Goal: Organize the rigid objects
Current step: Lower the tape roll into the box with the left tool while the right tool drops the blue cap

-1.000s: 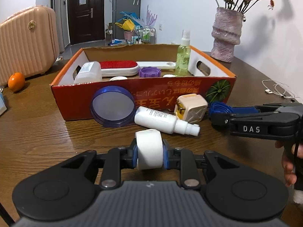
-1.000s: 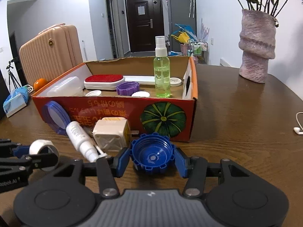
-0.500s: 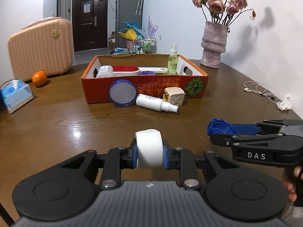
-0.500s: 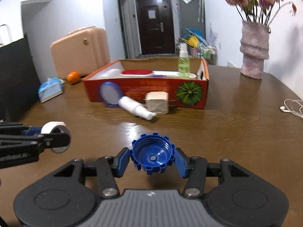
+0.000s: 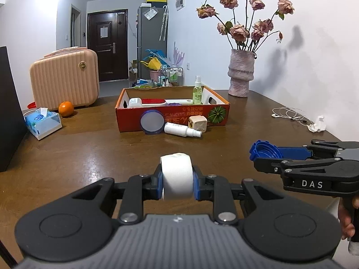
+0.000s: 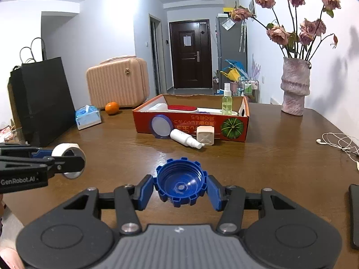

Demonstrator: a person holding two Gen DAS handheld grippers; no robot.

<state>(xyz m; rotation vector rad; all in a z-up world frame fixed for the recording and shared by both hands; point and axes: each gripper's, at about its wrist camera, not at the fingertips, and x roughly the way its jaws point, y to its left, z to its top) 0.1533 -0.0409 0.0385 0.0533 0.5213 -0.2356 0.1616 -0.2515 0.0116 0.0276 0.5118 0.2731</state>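
Both grippers hang above the wooden table (image 5: pixel 67 157), well back from the orange cardboard box (image 5: pixel 172 116). Left gripper (image 5: pixel 177 182) is clamped narrowly on a white roll of tape (image 5: pixel 176 174), held on edge between its blue pads. Right gripper (image 6: pixel 180 190) grips a blue notched cap (image 6: pixel 180 182), open side up. Against the box's near wall lean a round blue-rimmed lid (image 5: pixel 152 121), a white spray bottle (image 5: pixel 181 130) lying on its side, and a cream cube (image 5: pixel 198 122).

Wooden table (image 5: pixel 94 157) bears box (image 5: pixel 172 121), vase (image 5: pixel 241 76), tissues (image 5: pixel 42 123).
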